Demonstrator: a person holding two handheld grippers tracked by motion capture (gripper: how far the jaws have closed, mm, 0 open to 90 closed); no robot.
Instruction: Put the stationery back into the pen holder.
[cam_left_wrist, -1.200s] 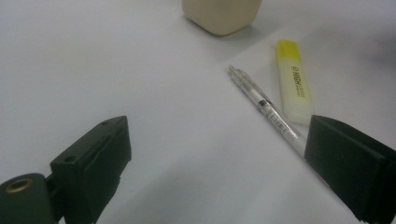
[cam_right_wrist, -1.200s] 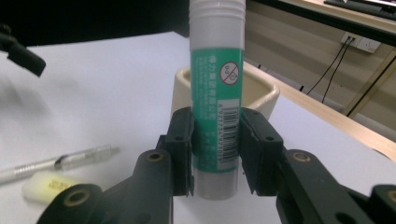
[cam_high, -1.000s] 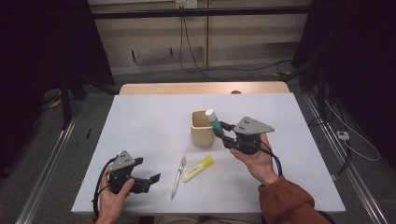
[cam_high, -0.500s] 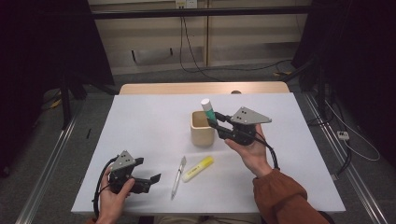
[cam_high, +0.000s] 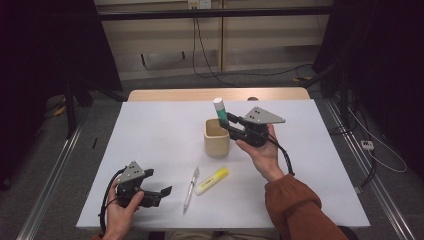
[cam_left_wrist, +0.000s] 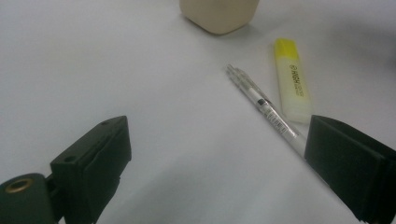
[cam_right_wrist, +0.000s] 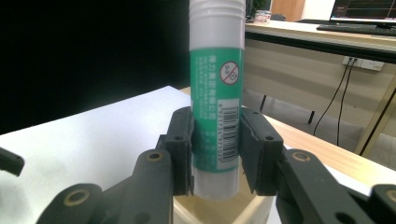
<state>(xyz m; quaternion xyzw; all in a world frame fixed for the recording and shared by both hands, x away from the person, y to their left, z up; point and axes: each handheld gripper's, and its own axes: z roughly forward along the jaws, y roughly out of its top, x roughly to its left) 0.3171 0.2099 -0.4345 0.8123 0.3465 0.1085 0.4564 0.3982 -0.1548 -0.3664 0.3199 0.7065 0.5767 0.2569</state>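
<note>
The right gripper (cam_high: 229, 121) is clamping a glue stick (cam_high: 219, 111) between its two pads, which are pressing on opposite sides of the green label in the right gripper view (cam_right_wrist: 216, 93). The stick is standing upright, its long axis vertical and its white cap uppermost, while the gripper itself is lying roughly level and pointing leftward in the high view.

The relation governing the coming move is the vertical one: the stick's lower end is hanging directly above the open mouth of the beige cup (cam_high: 217, 138), whose rim is showing just beneath the stick in the right gripper view (cam_right_wrist: 219, 210). The lower end appears to be at about rim height (whether it is already inside the mouth cannot be told). Because axis and opening are lining up, the move is judged to call for a straight descent and then a release, with no tilt correction.

The left gripper (cam_high: 162, 192) is resting near the table's (cam_high: 150, 135) front edge, its jaws standing apart with nothing between them. It is lying well apart from the cup, so the right hand (cam_high: 261, 152) is the nearer one. A clear pen (cam_left_wrist: 261, 103) and a yellow highlighter (cam_left_wrist: 292, 79) are lying side by side on the table between the left gripper and the cup.
</note>
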